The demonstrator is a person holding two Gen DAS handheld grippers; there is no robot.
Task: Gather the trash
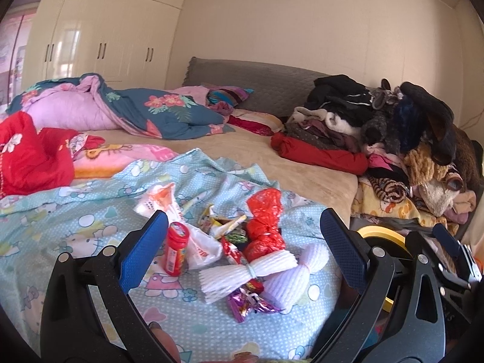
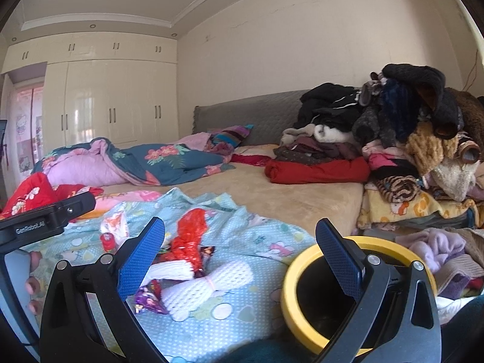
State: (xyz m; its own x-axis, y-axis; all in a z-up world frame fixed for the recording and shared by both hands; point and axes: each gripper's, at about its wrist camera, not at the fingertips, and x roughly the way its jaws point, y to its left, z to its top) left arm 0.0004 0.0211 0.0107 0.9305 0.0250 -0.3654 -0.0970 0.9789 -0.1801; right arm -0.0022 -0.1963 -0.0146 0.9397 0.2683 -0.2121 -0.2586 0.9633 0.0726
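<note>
Hovering level, both wide open, empty: left tool (image 1: 243,239) over trash pile (image 1: 242,248), right tool (image 2: 240,248) beside yellow-rimmed bin (image 2: 302,317).

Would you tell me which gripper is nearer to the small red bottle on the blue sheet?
Left. The left gripper is open with the red bottle just inside its left finger. The right gripper is farther right, beside the yellow-rimmed bin, with the bottle well beyond it.

Soft daylight fills both views, coming from the left, where the glossy cream wardrobe doors (image 1: 99,51) throw back a pale window glare. Shadows stay faint on the tan bed sheet (image 2: 290,196). Fisheye bending curves the walls and ceiling lines, black corners ring each frame, and detail is slightly soft throughout.
</note>
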